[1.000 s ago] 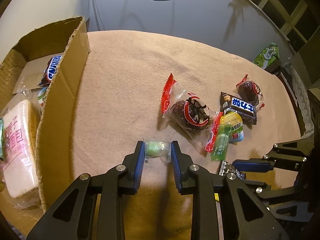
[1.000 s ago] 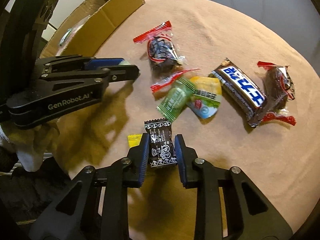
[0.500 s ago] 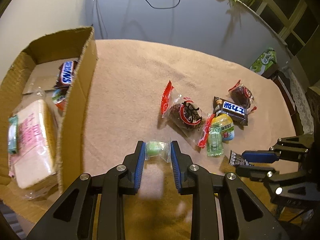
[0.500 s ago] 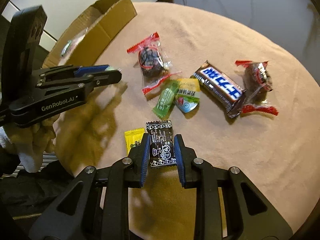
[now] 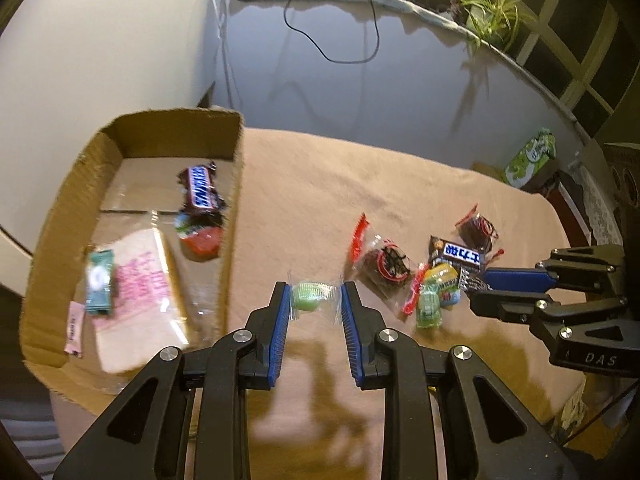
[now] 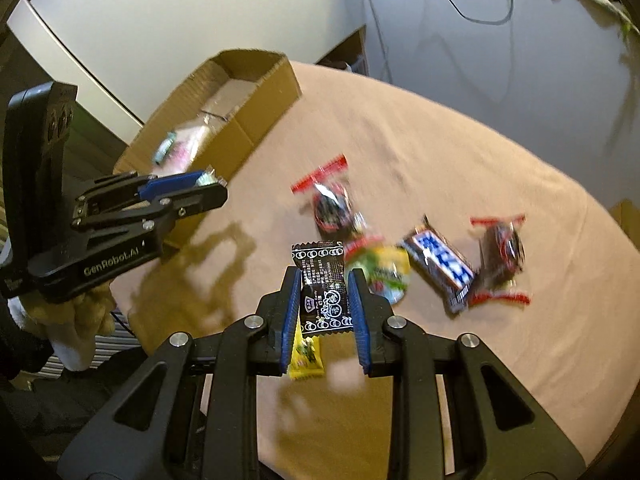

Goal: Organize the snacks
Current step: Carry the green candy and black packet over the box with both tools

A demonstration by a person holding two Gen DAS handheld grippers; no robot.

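Left wrist view: the left gripper [image 5: 316, 300] is clamped on a green candy in a clear wrapper [image 5: 314, 297], held above the tan tablecloth [image 5: 320, 184]. To its left sits the open cardboard box [image 5: 236, 184], which holds a Snickers bar [image 5: 200, 192], a packaged slice of bread with pink print [image 5: 136, 292], a teal candy [image 5: 100, 282], a small pink packet [image 5: 74, 334] and a round red-and-green snack [image 5: 198, 236]. Right of the candy, a cluster lies on the cloth: a red-edged dried-fruit packet [image 5: 384, 260], a dark bar with blue lettering [image 5: 456, 256], a second dried-fruit packet [image 5: 478, 230], and green and yellow sweets [image 5: 436, 292]. A green tissue pack [image 5: 530, 158] stands at the far right edge.

Right wrist view, partly blurred: the right gripper [image 6: 324, 300] is clamped on a black sachet with white print [image 6: 322, 288], lifted off the cloth. A yellow candy [image 6: 306, 356] lies on the cloth below it, near the left pad.
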